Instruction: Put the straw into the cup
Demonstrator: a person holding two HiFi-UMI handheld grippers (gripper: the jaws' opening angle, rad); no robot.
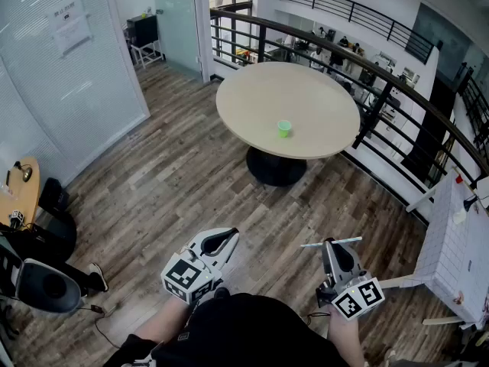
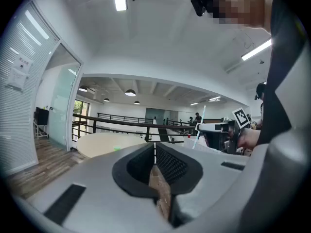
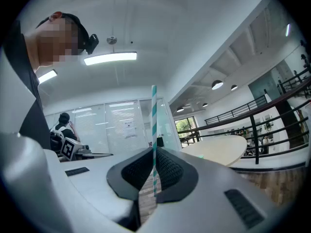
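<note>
A small green cup point(image 1: 284, 128) stands upright on the round beige table point(image 1: 306, 90), well ahead of both grippers. My right gripper point(image 1: 331, 244) is held low over the wooden floor, shut on a white-and-teal striped straw point(image 1: 331, 242) that lies crosswise between its jaws. In the right gripper view the straw point(image 3: 154, 130) rises upright out of the closed jaws, with the table point(image 3: 221, 149) off to the right. My left gripper point(image 1: 226, 235) is beside it, shut with nothing in it. The left gripper view shows the table point(image 2: 104, 142), the right gripper point(image 2: 218, 129) and the straw point(image 2: 199, 125).
A black railing point(image 1: 382, 75) curves behind the table. A glass partition wall point(image 1: 61, 67) is at the left, a dark office chair point(image 1: 42, 281) at the lower left, and a white table point(image 1: 458, 243) at the right. Wooden floor point(image 1: 176, 182) lies between me and the round table.
</note>
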